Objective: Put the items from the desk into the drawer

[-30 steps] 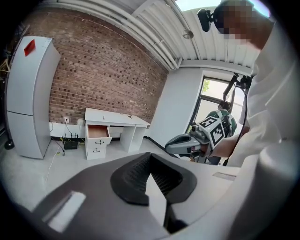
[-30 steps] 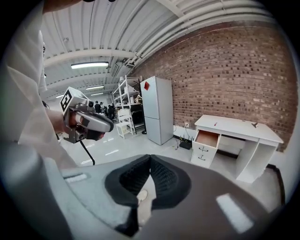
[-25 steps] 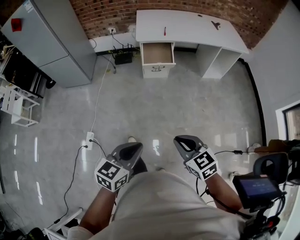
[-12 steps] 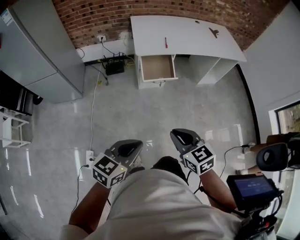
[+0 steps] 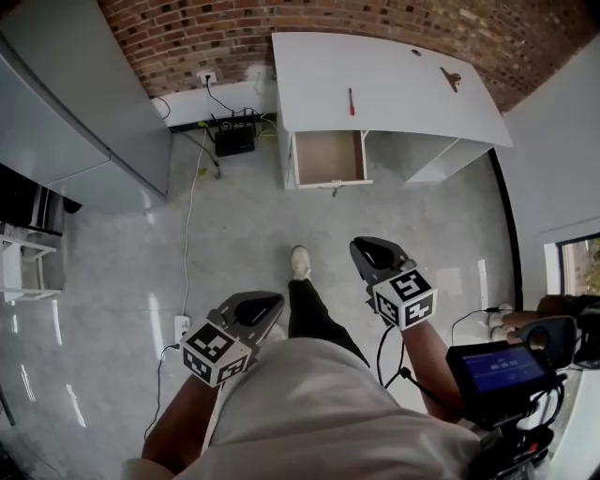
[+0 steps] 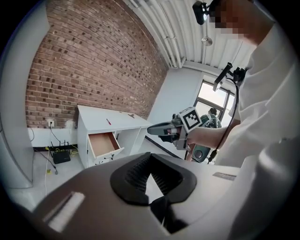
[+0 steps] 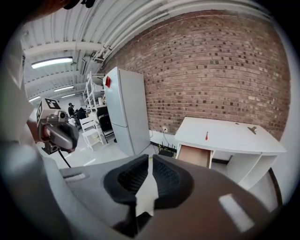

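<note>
Here: white worktop (image 5: 394, 84) against the brick wall (image 5: 187, 28), seen from the head view well ahead of both grippers.

Drawer (image 5: 328, 157): pulled out under the worktop's left half, front towards the person. Brown bottom lies bare; nothing shows inside. Handle on the white front is too small to make out.

On the worktop, three items:
- red tool (image 5: 351, 101), thin and straight, lying lengthwise just behind the drawer, near the worktop's middle. Whether pen or screwdriver, cannot tell.
- dark tool (image 5: 452, 79), roughly T-shaped, flat, towards the right end.
- dark speck (image 5: 415, 52), near the back edge, between the other two but further back; kind unclear.
All three lie well apart from each other.

Left gripper (image 5: 265, 302): held low over the floor (image 5: 234, 244), jaws together at the tips, nothing between the pads.
Right gripper (image 5: 368, 247): a little further forward, pointing at the worktop; jaws all but together, only a thin slit between the pads, nothing held. Its own view looks at the worktop, the red tool and the drawer.

Person's shoe (image 5: 300, 262) is on the floor between the grippers. Left of the worktop: black box (image 5: 234, 141) with cables at the wall, then a tall grey unit (image 5: 84, 122).
</note>
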`<action>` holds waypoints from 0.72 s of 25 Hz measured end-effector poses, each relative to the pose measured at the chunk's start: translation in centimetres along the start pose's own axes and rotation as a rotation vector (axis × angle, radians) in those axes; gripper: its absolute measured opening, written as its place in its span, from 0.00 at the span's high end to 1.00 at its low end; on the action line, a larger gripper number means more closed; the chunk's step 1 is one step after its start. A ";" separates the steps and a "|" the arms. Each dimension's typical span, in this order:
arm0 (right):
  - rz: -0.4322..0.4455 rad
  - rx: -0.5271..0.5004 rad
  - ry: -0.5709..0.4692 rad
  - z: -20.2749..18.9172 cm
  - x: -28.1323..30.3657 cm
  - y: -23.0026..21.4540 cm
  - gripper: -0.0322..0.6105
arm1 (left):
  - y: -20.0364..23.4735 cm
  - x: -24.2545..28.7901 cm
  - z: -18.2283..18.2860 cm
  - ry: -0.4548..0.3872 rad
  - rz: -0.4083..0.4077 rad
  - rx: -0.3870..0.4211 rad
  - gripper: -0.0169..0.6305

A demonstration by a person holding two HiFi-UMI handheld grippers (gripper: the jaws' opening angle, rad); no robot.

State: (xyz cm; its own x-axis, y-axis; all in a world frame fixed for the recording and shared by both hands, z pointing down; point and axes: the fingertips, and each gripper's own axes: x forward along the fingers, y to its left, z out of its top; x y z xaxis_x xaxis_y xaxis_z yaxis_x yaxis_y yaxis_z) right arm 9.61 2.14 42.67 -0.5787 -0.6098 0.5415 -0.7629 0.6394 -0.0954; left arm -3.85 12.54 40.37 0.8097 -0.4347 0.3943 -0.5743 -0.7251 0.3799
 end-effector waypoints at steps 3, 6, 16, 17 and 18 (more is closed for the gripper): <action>-0.018 0.036 -0.004 1.6 3.1 -4.1 0.91 | 2.6 1.2 1.6 0.015 0.017 -0.004 0.96; -0.025 0.081 0.021 3.5 8.2 -10.8 0.91 | 7.0 4.7 5.2 0.044 0.053 0.011 0.96; -0.086 0.136 0.119 7.3 22.8 -29.9 0.86 | 17.7 13.3 15.9 0.047 0.142 -0.013 0.96; -0.095 0.141 0.126 7.5 24.1 -31.3 0.86 | 18.3 13.7 16.4 0.048 0.147 -0.016 0.96; -0.101 0.148 0.134 7.7 25.3 -32.7 0.85 | 18.9 14.0 16.7 0.050 0.151 -0.025 0.96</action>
State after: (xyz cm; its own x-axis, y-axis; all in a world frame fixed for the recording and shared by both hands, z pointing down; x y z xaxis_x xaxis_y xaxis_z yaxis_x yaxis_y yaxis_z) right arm 17.67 -37.80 53.09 -0.4612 -0.5929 0.6601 -0.8548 0.4964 -0.1513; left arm -1.34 -16.22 39.13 0.7071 -0.5104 0.4894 -0.6926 -0.6395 0.3337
